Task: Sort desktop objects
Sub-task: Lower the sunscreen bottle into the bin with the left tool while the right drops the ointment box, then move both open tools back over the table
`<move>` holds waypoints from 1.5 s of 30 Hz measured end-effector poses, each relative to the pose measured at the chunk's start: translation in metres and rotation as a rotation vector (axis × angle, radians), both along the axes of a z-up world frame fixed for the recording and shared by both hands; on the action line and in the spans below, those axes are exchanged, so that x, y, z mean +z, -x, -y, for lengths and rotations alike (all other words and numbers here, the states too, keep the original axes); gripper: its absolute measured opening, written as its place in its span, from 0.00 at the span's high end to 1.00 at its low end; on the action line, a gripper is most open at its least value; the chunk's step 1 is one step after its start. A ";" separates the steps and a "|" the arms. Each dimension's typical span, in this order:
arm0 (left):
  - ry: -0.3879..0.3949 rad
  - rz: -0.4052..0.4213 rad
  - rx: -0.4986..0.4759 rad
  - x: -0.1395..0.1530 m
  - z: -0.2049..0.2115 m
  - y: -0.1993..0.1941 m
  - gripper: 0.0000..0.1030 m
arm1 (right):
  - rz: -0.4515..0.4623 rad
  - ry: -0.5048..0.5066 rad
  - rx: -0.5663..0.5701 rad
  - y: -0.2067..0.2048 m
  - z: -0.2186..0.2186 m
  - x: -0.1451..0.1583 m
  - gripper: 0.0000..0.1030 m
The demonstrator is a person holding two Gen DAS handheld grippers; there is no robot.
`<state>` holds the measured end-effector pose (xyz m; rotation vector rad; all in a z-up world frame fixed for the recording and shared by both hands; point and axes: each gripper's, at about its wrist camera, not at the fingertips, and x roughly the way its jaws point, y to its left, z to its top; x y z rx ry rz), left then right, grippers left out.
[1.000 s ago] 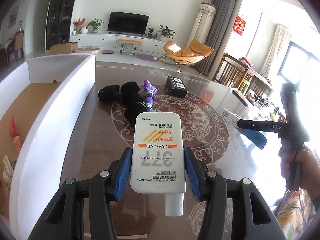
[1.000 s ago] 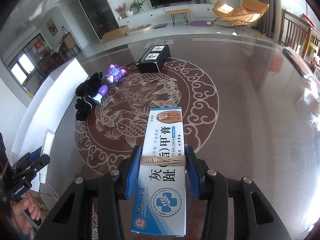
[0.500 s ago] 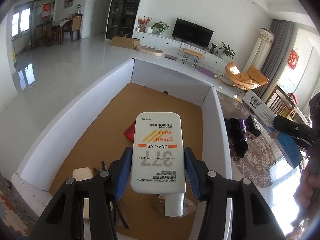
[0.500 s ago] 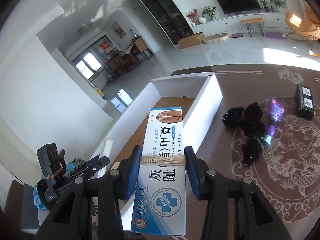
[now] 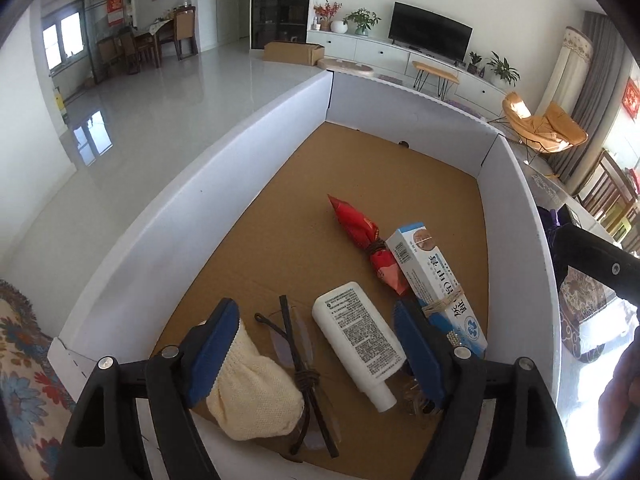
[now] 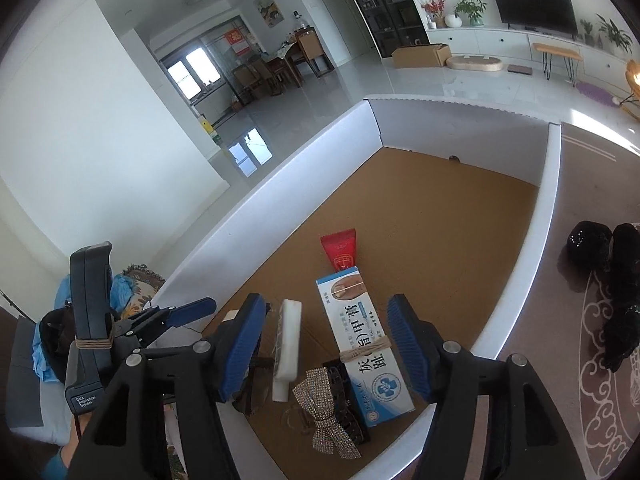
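My left gripper (image 5: 314, 306) hangs over a white-walled cardboard box (image 5: 180, 216), its jaws opening. The white sunscreen bottle (image 5: 356, 344) lies loose on the brown floor below, clear of both pads. My right gripper (image 6: 325, 300) is over the same box (image 6: 280, 184), its jaws also opening. The blue-and-white cream carton (image 6: 364, 340), with a rubber band around it, rests on the floor beneath, untouched by the pads. It shows in the left wrist view as the carton (image 5: 436, 284) beside the bottle. The bottle (image 6: 288, 340) appears edge-on in the right wrist view.
Also in the box lie a red pouch (image 5: 360, 232), a cream knitted item (image 5: 252, 384), black bands over clear glasses (image 5: 300, 360) and a rhinestone bow clip (image 6: 328, 412). Black items (image 6: 612, 280) lie on the patterned table right of the box.
Both grippers swung from the table over the box and opened. The sunscreen bottle and the cream carton left the jaws and now lie on the box floor.
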<state>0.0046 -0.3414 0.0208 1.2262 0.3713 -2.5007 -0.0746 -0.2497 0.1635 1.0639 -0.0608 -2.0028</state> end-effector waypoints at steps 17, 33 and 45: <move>-0.101 -0.062 -0.598 0.000 -0.291 0.022 0.02 | -0.080 -0.414 -0.610 0.002 -0.373 -0.084 0.08; 0.084 0.040 -0.384 -0.091 -0.354 0.151 0.00 | -0.028 -0.457 -0.740 0.016 -0.418 -0.115 0.00; 0.085 0.037 -0.358 -0.090 -0.353 0.159 0.00 | -0.026 -0.458 -0.754 0.026 -0.418 -0.117 0.00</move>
